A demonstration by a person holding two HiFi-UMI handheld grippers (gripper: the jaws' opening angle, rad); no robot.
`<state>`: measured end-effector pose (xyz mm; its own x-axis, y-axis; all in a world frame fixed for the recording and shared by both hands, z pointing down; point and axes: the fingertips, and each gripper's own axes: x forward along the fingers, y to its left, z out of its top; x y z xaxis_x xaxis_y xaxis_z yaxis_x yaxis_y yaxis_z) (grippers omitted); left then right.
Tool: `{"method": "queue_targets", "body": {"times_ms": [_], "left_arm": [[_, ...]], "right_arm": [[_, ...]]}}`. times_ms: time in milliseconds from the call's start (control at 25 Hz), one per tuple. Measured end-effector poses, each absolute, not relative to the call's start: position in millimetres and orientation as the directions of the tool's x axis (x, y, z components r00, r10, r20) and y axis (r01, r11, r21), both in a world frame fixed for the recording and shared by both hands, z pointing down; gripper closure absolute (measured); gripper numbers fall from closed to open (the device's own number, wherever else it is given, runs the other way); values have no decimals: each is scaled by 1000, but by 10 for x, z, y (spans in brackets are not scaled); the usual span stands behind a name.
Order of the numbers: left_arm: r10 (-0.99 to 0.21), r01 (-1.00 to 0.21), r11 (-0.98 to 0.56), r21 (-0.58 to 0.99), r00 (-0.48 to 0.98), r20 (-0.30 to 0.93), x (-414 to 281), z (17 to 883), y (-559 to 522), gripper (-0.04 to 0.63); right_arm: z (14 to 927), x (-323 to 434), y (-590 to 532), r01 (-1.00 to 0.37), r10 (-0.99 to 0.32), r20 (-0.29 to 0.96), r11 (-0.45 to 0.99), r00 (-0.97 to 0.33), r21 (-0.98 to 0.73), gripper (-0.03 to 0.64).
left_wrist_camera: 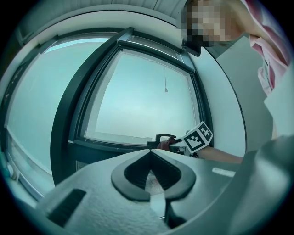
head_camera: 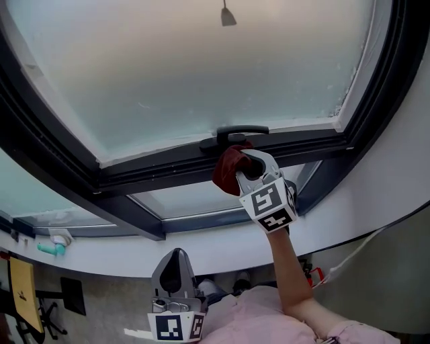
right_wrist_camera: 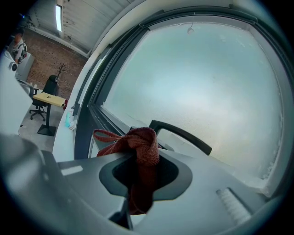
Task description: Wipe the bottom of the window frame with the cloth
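Observation:
A dark red cloth (head_camera: pixel 226 168) is bunched against the bottom rail of the dark window frame (head_camera: pixel 168 171), just under the black window handle (head_camera: pixel 236 133). My right gripper (head_camera: pixel 242 163) is shut on the cloth and holds it at the rail. In the right gripper view the cloth (right_wrist_camera: pixel 141 148) bulges out between the jaws, with the handle (right_wrist_camera: pixel 183 136) right behind it. My left gripper (head_camera: pixel 176 263) hangs low near the person's body, away from the window, its jaws together and holding nothing. From the left gripper view, the left gripper (left_wrist_camera: pixel 149 157) points toward the frame (left_wrist_camera: pixel 73 137).
Frosted glass (head_camera: pixel 201 60) fills the frame, with a pull cord end (head_camera: pixel 228 15) hanging at the top. A white sill (head_camera: pixel 134 259) runs below, with a teal bottle (head_camera: pixel 51 249) at its left. A yellow desk (head_camera: pixel 23 293) and a chair stand on the floor at lower left.

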<state>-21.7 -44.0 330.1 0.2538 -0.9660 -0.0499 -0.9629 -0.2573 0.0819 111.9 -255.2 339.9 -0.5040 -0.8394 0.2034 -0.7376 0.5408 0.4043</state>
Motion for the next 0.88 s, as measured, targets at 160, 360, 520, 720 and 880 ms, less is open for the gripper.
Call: {"method": "queue_targets", "body": {"times_ms": [160,360,520,720,880], "left_arm": [[-967,-964,-251,90,246,-62,-335,3288,-495,601],[-953,-948,-300,103,293,-76,-300,3259,-637,601],[-944,-937,-328,119,322,-67,-317,3324,-727,601],[-940,-936,-339,99,332,-79,-401,3240,-814,601],[-943,-940,-328,92,321,-86,-437,3208,-822,601]], "right_arm": [[3413,1102,-2544,-748,-849,197,526,-490,405,557],[3409,1087,-2544,-753,-847,204,530,-490,391,557],[3409,1096,-2557,-762,-852,203,522,-482,383,557],[3423,1094,-2554,-761,-847,216,532,-487,372,557],[3421,1112,-2559,-761,-844,220,536,-488,367,557]]}}
